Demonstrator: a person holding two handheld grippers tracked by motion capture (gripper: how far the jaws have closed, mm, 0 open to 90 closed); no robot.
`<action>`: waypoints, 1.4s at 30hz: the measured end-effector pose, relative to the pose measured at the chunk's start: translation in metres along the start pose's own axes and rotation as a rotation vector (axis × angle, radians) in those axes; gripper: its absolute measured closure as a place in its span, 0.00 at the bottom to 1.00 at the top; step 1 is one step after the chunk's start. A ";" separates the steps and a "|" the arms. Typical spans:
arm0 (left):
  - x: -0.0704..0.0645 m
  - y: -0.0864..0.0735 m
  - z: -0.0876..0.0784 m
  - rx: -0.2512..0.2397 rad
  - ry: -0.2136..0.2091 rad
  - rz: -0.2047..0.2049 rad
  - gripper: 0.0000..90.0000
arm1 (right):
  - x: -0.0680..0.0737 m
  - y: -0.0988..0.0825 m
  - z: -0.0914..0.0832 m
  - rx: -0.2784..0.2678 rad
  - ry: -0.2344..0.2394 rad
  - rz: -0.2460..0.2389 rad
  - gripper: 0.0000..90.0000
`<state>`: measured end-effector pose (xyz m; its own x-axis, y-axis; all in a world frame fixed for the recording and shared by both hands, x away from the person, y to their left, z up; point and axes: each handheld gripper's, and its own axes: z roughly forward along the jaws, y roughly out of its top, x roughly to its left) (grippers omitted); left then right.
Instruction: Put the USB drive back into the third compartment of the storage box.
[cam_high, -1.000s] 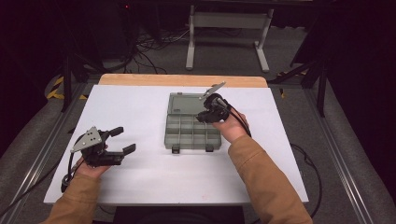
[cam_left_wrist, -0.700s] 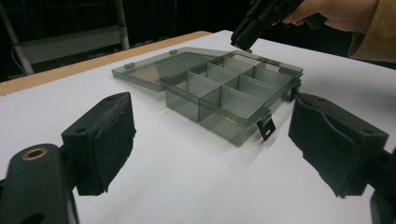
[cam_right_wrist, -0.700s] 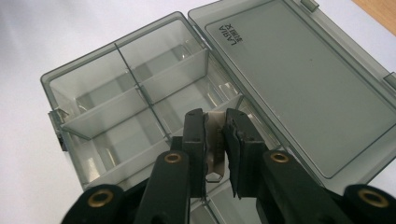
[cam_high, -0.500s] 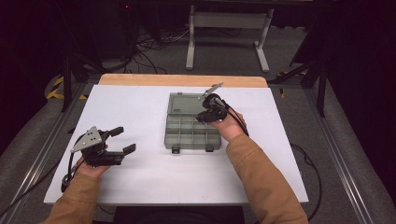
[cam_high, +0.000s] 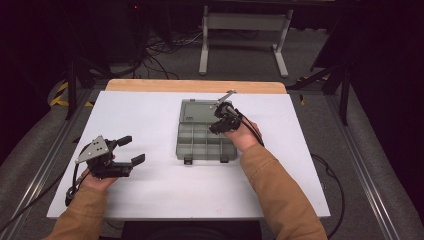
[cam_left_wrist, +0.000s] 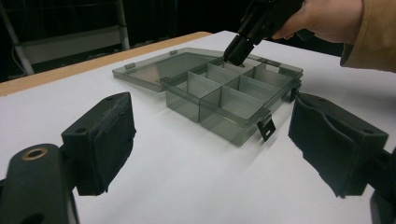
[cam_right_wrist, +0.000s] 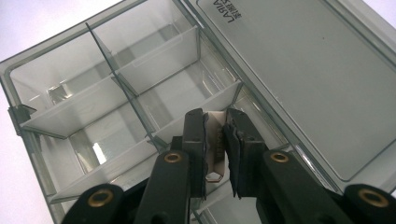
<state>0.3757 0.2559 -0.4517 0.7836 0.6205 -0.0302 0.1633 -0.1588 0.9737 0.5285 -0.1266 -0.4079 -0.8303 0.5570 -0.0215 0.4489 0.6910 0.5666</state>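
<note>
Up close, the right tongs (cam_right_wrist: 215, 135) pinch a small metal piece (cam_right_wrist: 215, 140) over the organizer box (cam_right_wrist: 70, 112); left tongs (cam_left_wrist: 210, 149) spread.

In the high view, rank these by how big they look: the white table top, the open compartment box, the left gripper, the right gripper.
1. white table top
2. compartment box, lid open flat
3. left gripper, jaws spread
4. right gripper, shut on a small metal piece; it sits farther from the camera and is partly covered by the hand, so ranks 3 and 4 are unsure.

Smoky grey organiser box (cam_high: 202, 137), white table (cam_high: 150, 120)
</note>
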 end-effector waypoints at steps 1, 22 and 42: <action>0.000 0.000 0.000 0.000 0.000 0.000 0.17 | 0.000 0.000 0.001 0.005 -0.001 0.000 0.87; -0.001 0.000 0.000 0.003 0.003 0.002 0.17 | -0.001 -0.002 0.014 0.067 0.015 0.005 0.87; -0.001 0.000 0.000 0.004 0.002 0.002 0.17 | 0.001 -0.003 0.019 0.098 0.024 0.003 0.87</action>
<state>0.3752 0.2553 -0.4517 0.7828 0.6217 -0.0280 0.1646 -0.1633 0.9728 0.5327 -0.1197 -0.4250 -0.8358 0.5491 0.0006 0.4810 0.7315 0.4832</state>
